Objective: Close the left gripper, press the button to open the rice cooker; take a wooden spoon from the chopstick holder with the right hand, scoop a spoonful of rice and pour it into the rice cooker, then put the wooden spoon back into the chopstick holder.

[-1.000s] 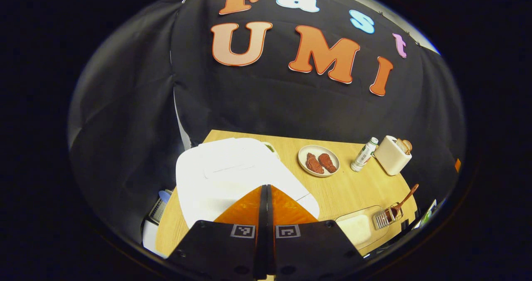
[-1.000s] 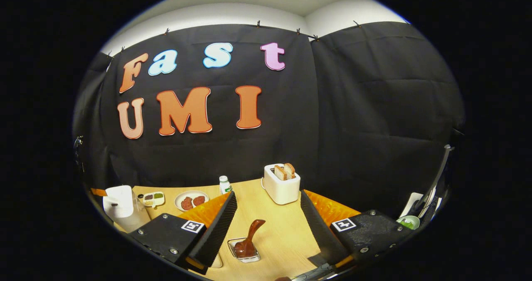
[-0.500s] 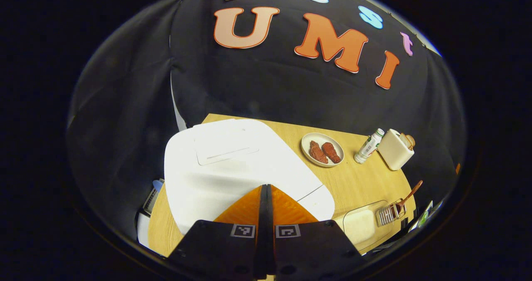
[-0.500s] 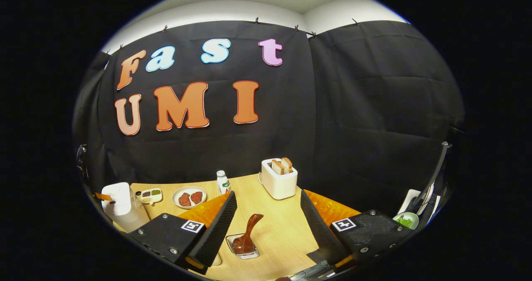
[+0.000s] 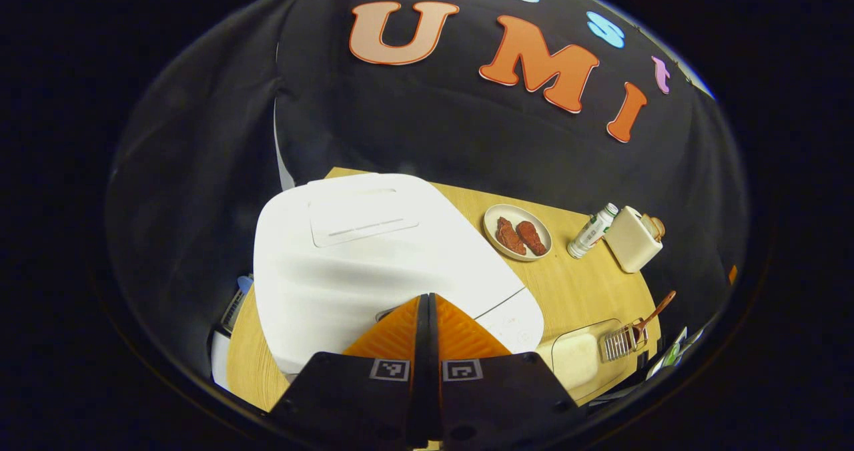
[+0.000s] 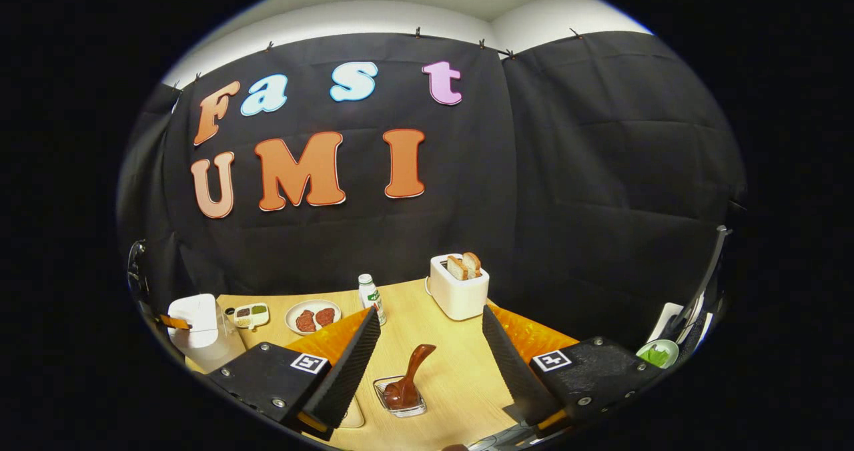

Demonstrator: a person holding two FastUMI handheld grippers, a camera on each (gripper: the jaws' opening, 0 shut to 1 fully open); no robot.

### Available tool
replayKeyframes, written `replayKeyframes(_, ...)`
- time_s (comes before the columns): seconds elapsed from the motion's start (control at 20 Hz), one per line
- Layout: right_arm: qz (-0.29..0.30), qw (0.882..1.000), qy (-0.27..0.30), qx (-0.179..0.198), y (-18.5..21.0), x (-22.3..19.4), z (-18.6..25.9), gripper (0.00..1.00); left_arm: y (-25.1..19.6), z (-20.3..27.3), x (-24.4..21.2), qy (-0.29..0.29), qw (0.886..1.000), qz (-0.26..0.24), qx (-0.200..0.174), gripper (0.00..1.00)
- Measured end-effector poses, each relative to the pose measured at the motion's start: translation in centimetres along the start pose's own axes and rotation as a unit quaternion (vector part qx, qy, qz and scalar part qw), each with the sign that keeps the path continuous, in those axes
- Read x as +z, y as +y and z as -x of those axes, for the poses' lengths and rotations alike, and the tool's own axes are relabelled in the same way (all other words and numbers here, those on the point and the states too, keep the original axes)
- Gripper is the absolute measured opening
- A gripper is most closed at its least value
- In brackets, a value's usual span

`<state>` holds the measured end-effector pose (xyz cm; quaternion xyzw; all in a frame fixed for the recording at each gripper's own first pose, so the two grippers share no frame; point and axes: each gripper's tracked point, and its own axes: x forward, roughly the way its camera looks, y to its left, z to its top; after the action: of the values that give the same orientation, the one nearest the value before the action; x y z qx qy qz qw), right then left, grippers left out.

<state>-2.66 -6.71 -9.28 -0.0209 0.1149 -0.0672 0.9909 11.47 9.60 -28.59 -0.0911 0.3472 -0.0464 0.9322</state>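
Pressing the lid button is the step in hand, and the left gripper (image 5: 427, 304) has its two fingers brought fully together into a single wedge, their tips low over the front edge of the smooth white plastic rice cooker (image 5: 373, 251), whose lid is down. Just ahead of and beside those tips lies the cooker's front panel, where I judge the release button to sit, though the button itself is too small to make out. To do this well, keep the fingers together so they act as one blunt point, aim squarely at the button, push straight down without sliding, and leave room above for the lid to swing up.

The right gripper (image 6: 430, 334) holds its fingers wide apart, and between and just below them the brown wooden spoon (image 6: 410, 381) stands tilted in the small wire chopstick holder (image 6: 400, 404) on the pale wooden table (image 6: 460, 384), untouched.
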Motion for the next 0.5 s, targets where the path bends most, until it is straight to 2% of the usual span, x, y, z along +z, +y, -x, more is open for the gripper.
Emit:
replayKeyframes(0.25, 0.002, 1.000, -0.010, 0.000, -0.4, 0.6, 0.0, 0.96, -0.1, 4.7, 6.8, -0.097, 0.994, -0.031, 0.032, 0.04)
replayKeyframes(0.35, 0.000, 1.000, -0.009, 0.003, -0.2, 0.3, 0.1, 0.96, -1.0, 7.2, 8.9, -0.125, 0.992, -0.021, 0.023, 0.05)
replayKeyframes(0.5, -0.004, 1.000, -0.015, 0.012, 0.3, 0.5, 0.4, 0.96, -1.7, 9.3, 9.7, -0.152, 0.988, 0.002, 0.008, 0.04)
